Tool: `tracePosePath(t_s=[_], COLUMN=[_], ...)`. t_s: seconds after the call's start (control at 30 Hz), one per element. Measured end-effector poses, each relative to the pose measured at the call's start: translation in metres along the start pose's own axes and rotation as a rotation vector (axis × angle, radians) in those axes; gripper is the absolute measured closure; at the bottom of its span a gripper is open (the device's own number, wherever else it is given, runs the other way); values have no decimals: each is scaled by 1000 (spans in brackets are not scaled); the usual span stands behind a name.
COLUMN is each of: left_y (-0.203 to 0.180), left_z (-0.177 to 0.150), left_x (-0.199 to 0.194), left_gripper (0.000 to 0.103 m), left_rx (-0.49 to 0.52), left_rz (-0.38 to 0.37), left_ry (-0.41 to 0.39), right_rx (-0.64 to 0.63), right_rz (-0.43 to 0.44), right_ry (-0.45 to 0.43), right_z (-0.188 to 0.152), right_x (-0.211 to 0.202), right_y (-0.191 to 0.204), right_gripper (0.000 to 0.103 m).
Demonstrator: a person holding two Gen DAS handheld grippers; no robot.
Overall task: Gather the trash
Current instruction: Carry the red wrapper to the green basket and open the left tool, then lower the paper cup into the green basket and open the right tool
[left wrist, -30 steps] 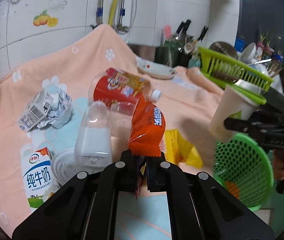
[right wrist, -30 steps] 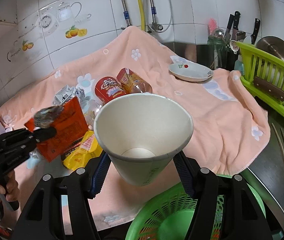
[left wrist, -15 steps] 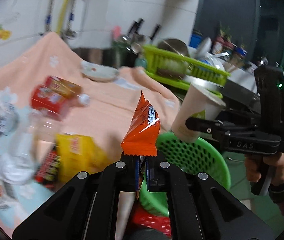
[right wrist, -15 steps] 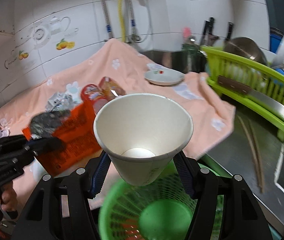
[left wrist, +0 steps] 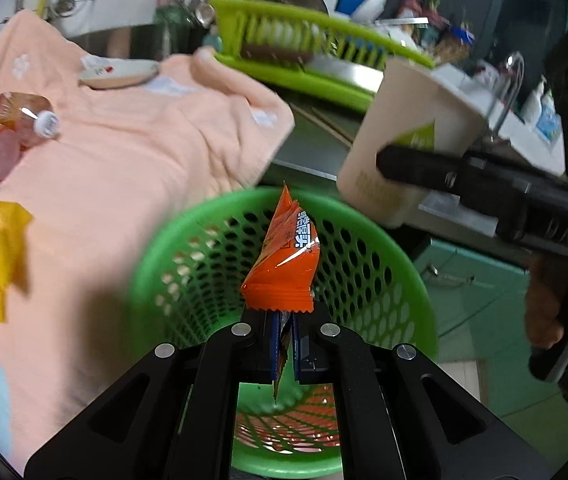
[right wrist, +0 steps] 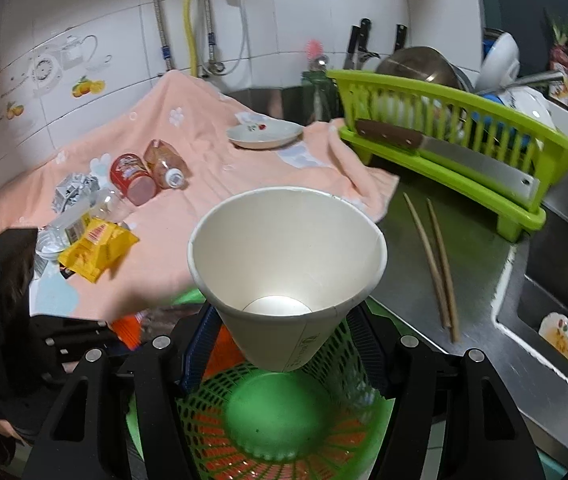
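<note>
orange wrapper (left wrist: 284,260): crinkled, glossy, blue-white print; long axis runs forward from the left gripper (left wrist: 284,354), fingers pinching its near end | over the green basket (left wrist: 363,216) | right gripper (right wrist: 284,344) fingers clamp paper cup (right wrist: 287,248), mouth facing back, above basket

Wrapper (left wrist: 284,264) and cup (right wrist: 287,264) above basket (left wrist: 411,280)
</note>
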State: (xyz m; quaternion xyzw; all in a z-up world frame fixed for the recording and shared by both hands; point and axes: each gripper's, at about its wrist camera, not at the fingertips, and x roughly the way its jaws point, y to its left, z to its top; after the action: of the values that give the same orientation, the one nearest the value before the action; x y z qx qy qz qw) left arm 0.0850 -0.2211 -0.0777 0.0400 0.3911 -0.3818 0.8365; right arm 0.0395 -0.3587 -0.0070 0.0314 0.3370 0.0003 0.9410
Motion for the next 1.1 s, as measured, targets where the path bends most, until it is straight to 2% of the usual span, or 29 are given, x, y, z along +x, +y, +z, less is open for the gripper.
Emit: tracePosePath(t_s=[0.3,0.37,0.43,0.47,0.57,0.7,0.83,1.1], left_y=[-10,-9,-8,-8,-7,-2,4,18], left_z=[-12,-13,-12,-12,-11,-9,-7,-6], left_x=[14,11,6,3,-6,-19,-32,-64], left_gripper=[96,88,67,64,60,49,44,33], left_rx=[18,13,9,9,10,0,-23,-22], left_rz=[-11,-15,-11,-9,-9,3,15,111], left_ry=[52,49,32,20,1,-34,-70,-130], right_rx=[34,39,41,42,47,43,40,14], right_rz=[-39,-43,-49,-51,-55,-62,-63,-48], right_ry=[23,23,27,29,37,46,49,81], right_z=[-11,-11,-12,-13,-15,-17,-17,-24], right_x=[-2,-3,-3,-3,-3,-2,-2,6], right_y=[-11,-12,-12,-11,-11,-9,-8,5], right_gripper=[42,42,42,42,42,42,42,42])
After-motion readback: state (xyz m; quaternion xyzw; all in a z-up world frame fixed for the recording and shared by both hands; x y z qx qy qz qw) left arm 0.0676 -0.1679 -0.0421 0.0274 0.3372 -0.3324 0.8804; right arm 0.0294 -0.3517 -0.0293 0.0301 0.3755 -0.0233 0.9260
